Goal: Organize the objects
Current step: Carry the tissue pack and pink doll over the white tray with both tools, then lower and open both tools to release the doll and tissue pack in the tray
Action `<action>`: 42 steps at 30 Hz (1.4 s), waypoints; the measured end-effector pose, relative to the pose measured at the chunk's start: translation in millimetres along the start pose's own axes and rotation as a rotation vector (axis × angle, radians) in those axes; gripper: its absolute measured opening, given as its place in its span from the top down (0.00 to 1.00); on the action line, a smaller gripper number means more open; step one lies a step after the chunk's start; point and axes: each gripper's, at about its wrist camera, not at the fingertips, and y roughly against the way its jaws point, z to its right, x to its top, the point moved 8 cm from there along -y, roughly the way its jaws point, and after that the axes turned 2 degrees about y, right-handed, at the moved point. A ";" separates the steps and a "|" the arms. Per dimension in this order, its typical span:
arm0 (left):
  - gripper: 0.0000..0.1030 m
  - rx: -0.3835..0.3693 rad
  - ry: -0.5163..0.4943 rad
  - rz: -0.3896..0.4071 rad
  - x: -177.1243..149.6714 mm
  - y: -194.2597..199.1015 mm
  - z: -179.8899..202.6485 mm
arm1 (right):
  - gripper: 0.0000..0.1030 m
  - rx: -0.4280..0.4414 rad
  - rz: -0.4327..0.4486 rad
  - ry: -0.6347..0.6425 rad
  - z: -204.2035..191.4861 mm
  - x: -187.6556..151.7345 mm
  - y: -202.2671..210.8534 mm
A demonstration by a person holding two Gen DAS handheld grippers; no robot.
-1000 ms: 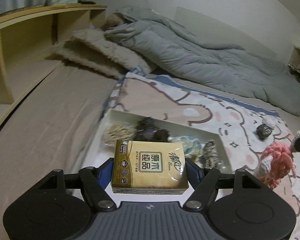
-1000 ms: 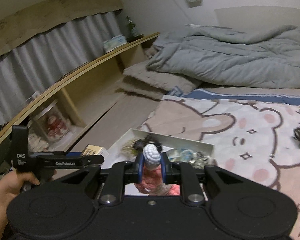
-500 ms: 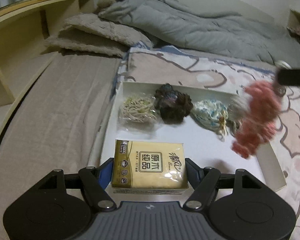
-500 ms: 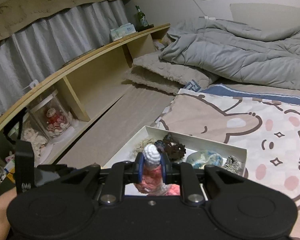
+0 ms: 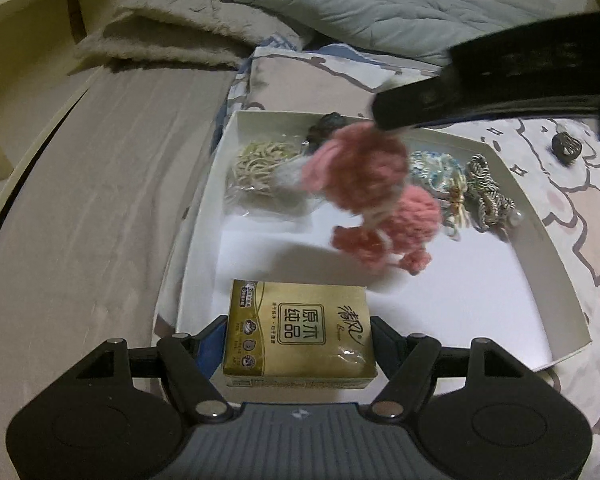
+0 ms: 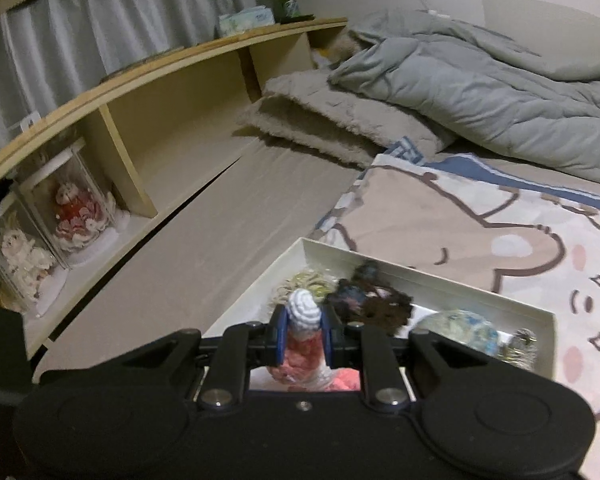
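Observation:
My left gripper (image 5: 299, 330) is shut on a gold tissue pack (image 5: 298, 334) and holds it over the near left corner of a white tray (image 5: 556, 304). My right gripper (image 6: 304, 334) is shut on a pink crocheted doll (image 6: 302, 344). In the left wrist view the doll (image 5: 368, 196) hangs over the middle of the tray. The tray holds a bag of beige bands (image 5: 260, 164), a dark scrunchie (image 6: 370, 300), a blue floral scrunchie (image 5: 436, 170) and a striped bow clip (image 5: 488, 196).
The tray lies on a cartoon-print blanket (image 6: 480, 224) on a bed. A dark claw clip (image 5: 566, 147) lies on the blanket right of the tray. A wooden shelf (image 6: 172, 120) with boxed dolls runs along the left. A grey duvet (image 6: 480, 88) and a pillow (image 6: 332, 120) lie behind.
My right gripper has carried the doll leftward, from the tray's right side to over its middle. My left gripper has moved with the tissue pack closer over the tray's near corner.

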 end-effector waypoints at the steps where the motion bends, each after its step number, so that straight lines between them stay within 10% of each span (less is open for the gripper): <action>1: 0.27 0.002 0.002 0.000 -0.7 -0.2 -1.4 | 0.82 0.009 -0.009 -0.001 -4.7 -0.5 -6.9; 3: 0.14 0.009 0.015 -0.003 -2.5 -0.6 -4.2 | 0.79 0.057 -0.038 -0.008 -13.1 -2.8 -18.4; 5: 0.12 0.003 0.016 0.000 -2.7 0.8 -6.1 | 0.50 0.063 -0.047 -0.023 -16.3 -4.0 -23.2; 7: 0.12 -0.005 0.025 0.000 -2.7 2.0 -7.5 | 0.43 0.041 -0.023 0.011 -18.0 -3.4 -19.1; 18: 0.20 -0.047 0.087 0.039 4.9 11.5 -14.4 | 0.44 0.027 -0.020 0.056 4.0 -6.4 -6.9; 25: 0.26 -0.072 0.075 0.023 2.6 9.0 -12.3 | 0.74 0.021 -0.052 0.045 9.5 -13.3 -27.2; 31: 0.26 -0.091 0.056 0.021 1.7 8.7 -11.5 | 0.77 0.002 -0.050 0.036 10.0 -9.6 -56.8; 42: 0.26 -0.113 0.006 -0.009 -5.8 4.2 -4.9 | 0.77 0.225 -0.224 0.144 -13.8 -69.1 -57.3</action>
